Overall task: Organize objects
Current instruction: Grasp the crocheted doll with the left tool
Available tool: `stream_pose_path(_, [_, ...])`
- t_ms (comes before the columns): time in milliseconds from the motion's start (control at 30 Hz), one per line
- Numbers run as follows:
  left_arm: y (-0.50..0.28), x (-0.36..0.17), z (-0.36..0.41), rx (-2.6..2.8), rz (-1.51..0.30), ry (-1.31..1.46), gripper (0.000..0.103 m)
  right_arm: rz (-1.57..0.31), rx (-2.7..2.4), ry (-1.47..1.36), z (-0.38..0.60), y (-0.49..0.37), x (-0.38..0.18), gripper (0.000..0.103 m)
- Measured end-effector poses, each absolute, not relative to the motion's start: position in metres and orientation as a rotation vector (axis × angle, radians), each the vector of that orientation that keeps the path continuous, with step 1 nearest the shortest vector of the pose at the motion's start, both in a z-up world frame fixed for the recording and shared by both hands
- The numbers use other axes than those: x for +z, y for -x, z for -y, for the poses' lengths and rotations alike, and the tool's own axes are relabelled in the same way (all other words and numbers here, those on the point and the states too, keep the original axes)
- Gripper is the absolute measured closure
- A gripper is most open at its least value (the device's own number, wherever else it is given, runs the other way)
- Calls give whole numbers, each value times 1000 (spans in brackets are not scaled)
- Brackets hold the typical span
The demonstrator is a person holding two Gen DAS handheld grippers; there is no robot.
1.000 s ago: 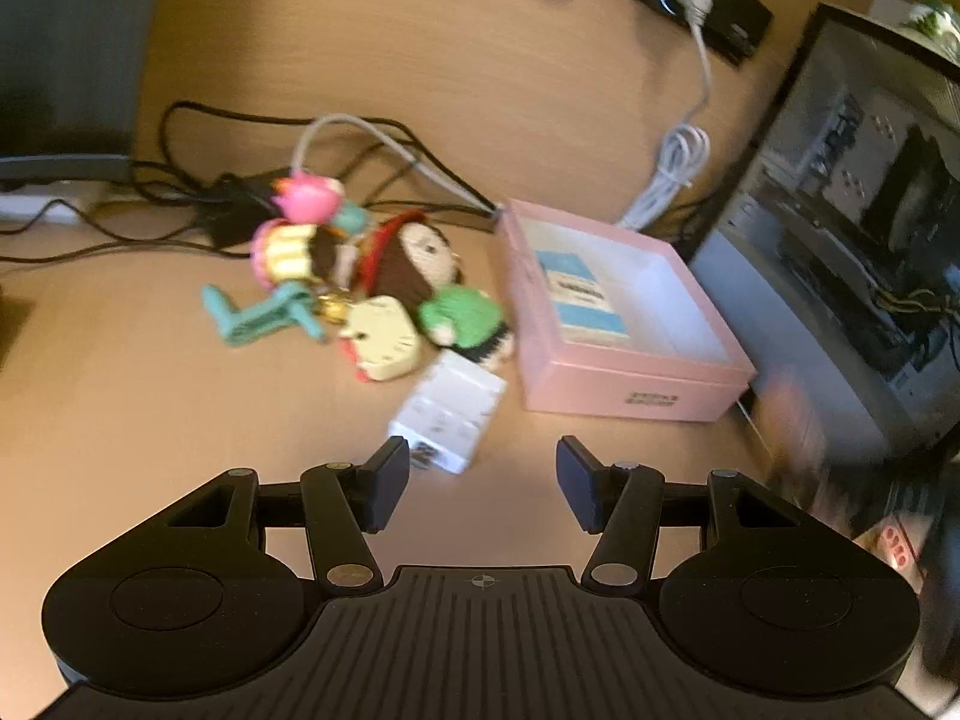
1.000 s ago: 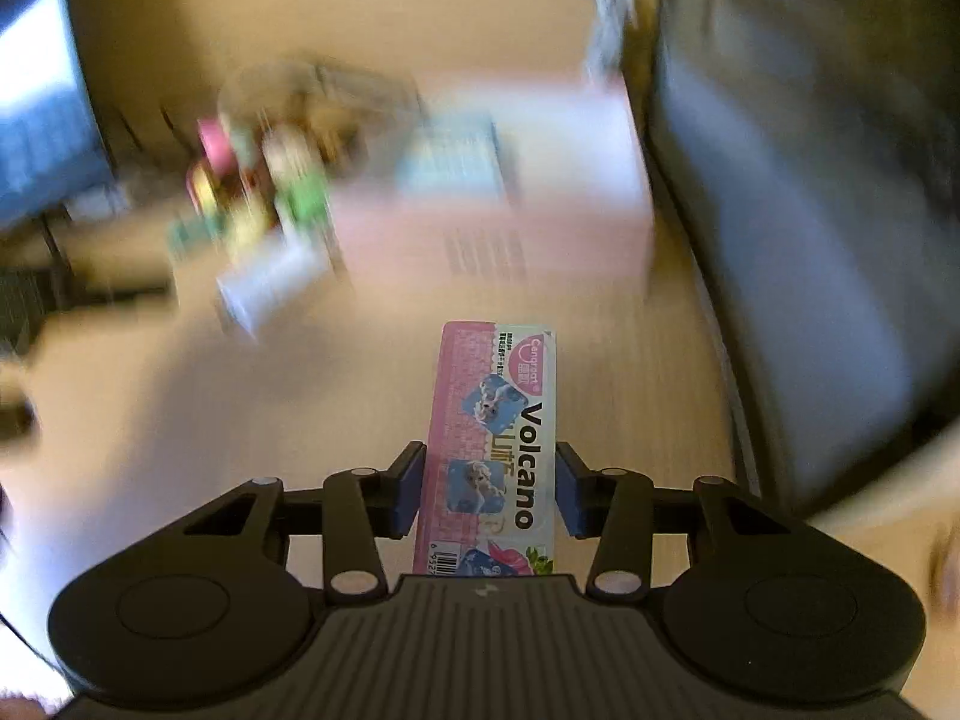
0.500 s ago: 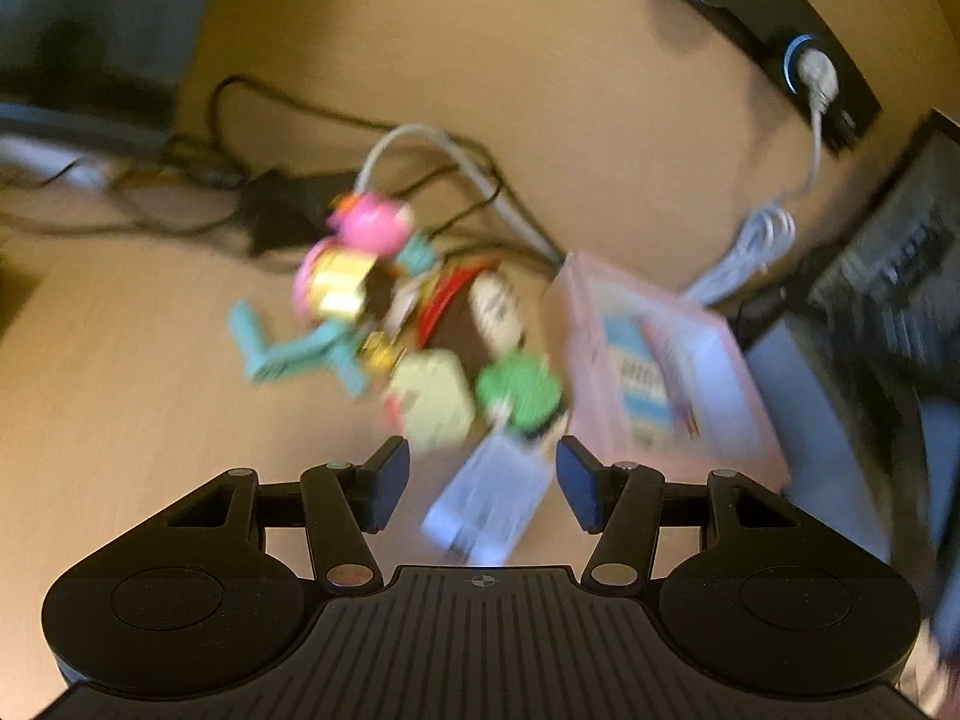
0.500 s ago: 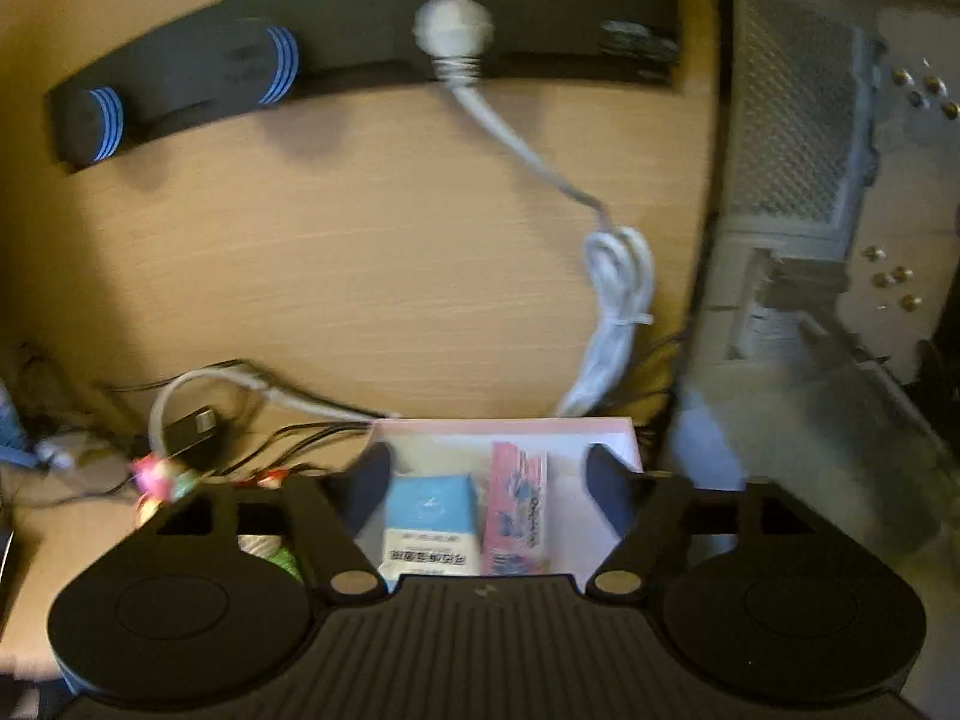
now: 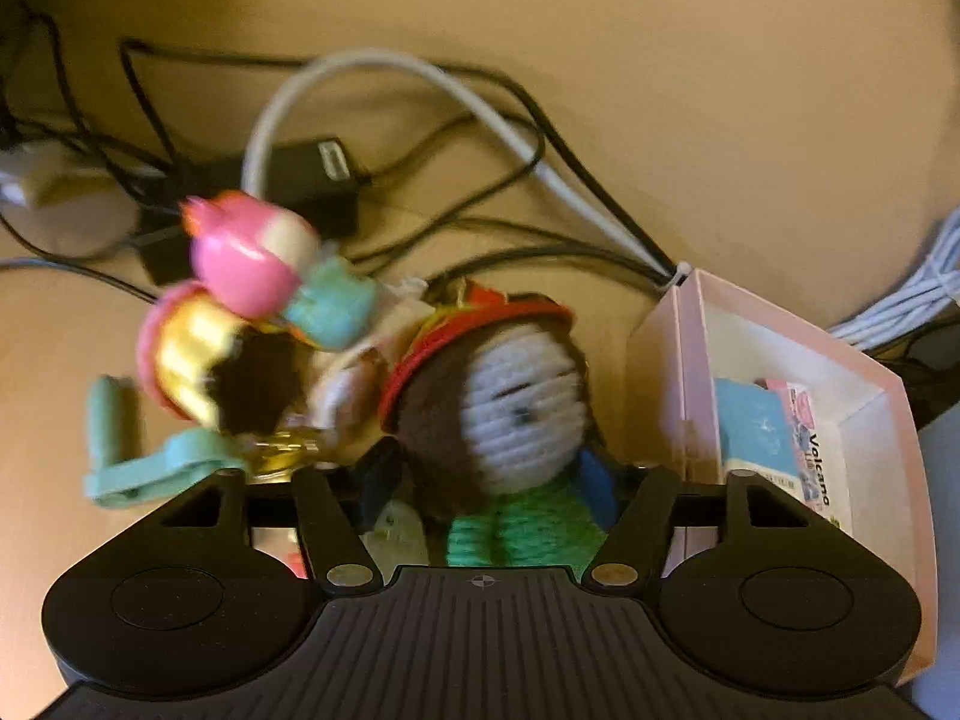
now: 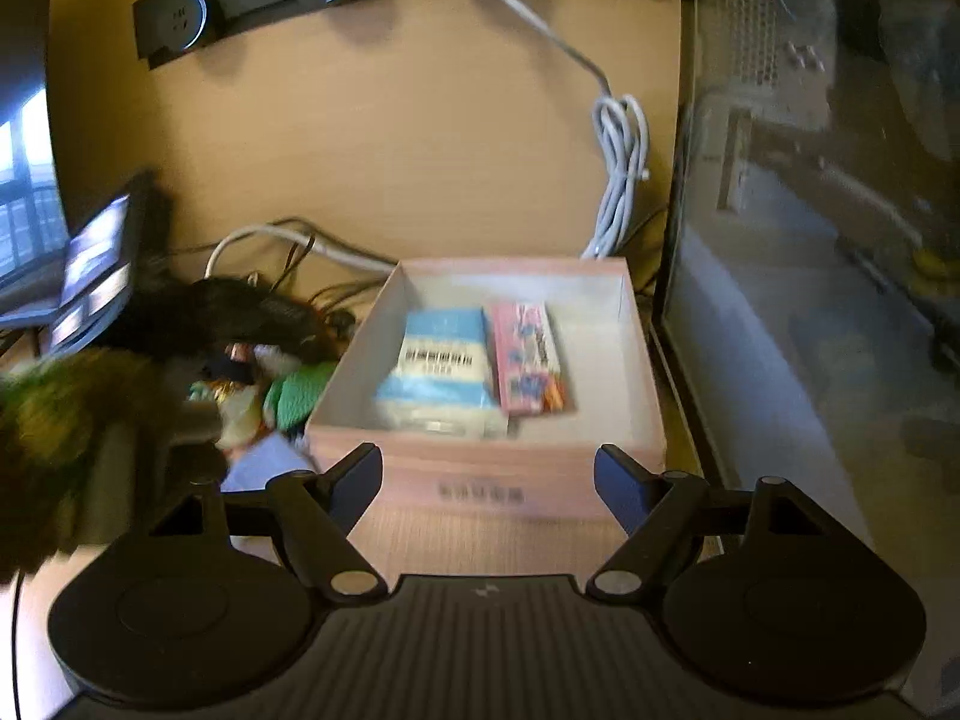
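The left gripper [image 5: 501, 480] hangs right over the knitted doll [image 5: 516, 402], its jaws apart and straddling the doll's green body, with nothing clamped yet. The doll lies on the surface just beside the left wall of the pink box [image 5: 672, 372], pressed up against a heap of small plastic toys [image 5: 240, 324], and a white plug [image 6: 264, 468] lies just in front of the heap. The right gripper [image 6: 487, 480] hovers in front of the same box [image 6: 480, 480] with its jaws wide apart and empty; a blue packet [image 6: 444, 360] and a pink packet [image 6: 525, 357] already lie side by side inside. The step in hand looks like picking the doll for the box. To do it well, lower until the jaws sit either side of the soft green body rather than the round head, and close gently, since yarn squashes and can slip. Lift straight up, because the neighbouring toys and the cables [image 5: 480, 138] behind may snag. The free space at the right of the box seems the best spot
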State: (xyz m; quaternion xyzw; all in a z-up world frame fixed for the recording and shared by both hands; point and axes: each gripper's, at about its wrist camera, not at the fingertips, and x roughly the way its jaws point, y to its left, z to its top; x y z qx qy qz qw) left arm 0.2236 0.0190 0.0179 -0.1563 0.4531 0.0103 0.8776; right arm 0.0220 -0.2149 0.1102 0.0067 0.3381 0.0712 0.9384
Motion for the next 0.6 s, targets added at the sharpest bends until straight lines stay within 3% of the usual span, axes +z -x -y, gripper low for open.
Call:
stream_pose_path(67, [-227,15,-15,28,-940,300,30,-693,149,-2,218,-17,107,24])
stream_pose_path(133, [-225,15,-10,7,-935,260,43,-700,147,-3,222,-14,105,23])
stream_pose_path(600, [-91,43,-99,-178,-909,258,46,-716,303,-13,174,-71,112,21])
